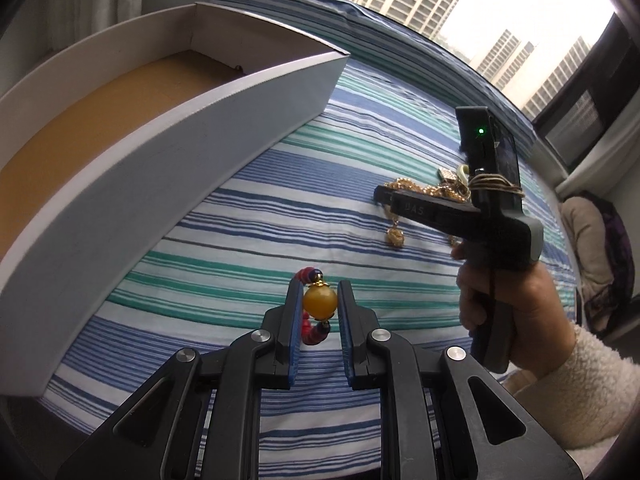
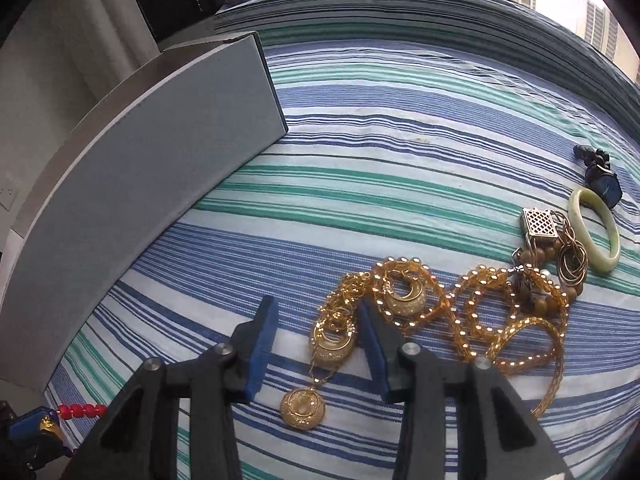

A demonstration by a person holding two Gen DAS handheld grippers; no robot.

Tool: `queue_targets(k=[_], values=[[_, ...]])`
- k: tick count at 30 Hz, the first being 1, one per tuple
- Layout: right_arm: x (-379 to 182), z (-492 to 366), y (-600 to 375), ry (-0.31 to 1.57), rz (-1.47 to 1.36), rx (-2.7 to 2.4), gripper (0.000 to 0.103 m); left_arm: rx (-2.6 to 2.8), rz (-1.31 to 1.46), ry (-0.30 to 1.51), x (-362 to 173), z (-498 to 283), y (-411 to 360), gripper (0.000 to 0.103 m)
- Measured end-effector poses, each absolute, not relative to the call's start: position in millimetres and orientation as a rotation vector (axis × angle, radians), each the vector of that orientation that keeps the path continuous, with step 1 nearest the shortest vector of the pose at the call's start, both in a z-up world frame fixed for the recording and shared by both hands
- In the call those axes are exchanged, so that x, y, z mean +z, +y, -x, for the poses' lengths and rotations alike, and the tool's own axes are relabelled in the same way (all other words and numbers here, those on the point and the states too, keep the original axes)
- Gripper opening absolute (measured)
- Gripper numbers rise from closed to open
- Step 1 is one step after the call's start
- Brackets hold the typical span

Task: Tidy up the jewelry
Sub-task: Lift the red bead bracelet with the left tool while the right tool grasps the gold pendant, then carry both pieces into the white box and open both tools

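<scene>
My left gripper (image 1: 319,296) is shut on a red and blue bead bracelet with a big amber bead (image 1: 319,300), held just above the striped bedspread. The same bracelet (image 2: 82,410) shows at the lower left of the right wrist view. My right gripper (image 2: 316,322) is open over a gold pendant necklace (image 2: 332,346), its fingers on either side of it. The right gripper (image 1: 386,198) also shows in the left wrist view, above the gold pile (image 1: 432,192). A white box (image 1: 180,136) with a brown floor stands at the left.
More jewelry lies to the right: gold bead chains (image 2: 480,300), a pale green bangle (image 2: 598,232), a square filigree piece (image 2: 540,222), brown beads (image 2: 538,254) and a dark blue piece (image 2: 602,184). The box wall (image 2: 140,184) rises at the left. The bedspread (image 2: 380,152) ends at a window.
</scene>
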State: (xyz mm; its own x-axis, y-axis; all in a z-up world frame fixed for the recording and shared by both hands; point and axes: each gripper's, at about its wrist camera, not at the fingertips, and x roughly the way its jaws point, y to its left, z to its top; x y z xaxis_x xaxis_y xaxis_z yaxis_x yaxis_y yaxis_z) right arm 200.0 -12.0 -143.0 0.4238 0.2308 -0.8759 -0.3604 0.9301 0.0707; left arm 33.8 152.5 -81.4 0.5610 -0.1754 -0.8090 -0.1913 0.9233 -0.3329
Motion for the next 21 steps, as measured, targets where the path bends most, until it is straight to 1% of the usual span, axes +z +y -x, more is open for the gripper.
queue_targets(k=[3, 6, 10, 15, 21], values=[[-143, -194, -16, 1.083, 0.143, 0.377, 0.022, 0.012, 0.405, 0.98, -79, -29, 155, 0.016], [-127, -182, -26, 1.08, 0.084, 0.439, 0.022, 0.025, 0.399, 0.978, -74, -26, 160, 0.016], [-86, -166, -29, 1.066, 0.014, 0.544, 0.022, 0.047, 0.405, 0.963, -58, -21, 170, 0.016], [-36, -157, -23, 1.083, -0.072, 0.684, 0.022, 0.068, 0.442, 0.919, -23, -9, 190, 0.016], [25, -142, 16, 1.042, -0.06, 0.857, 0.022, 0.161, 0.442, 0.865, 27, 6, 223, 0.016]])
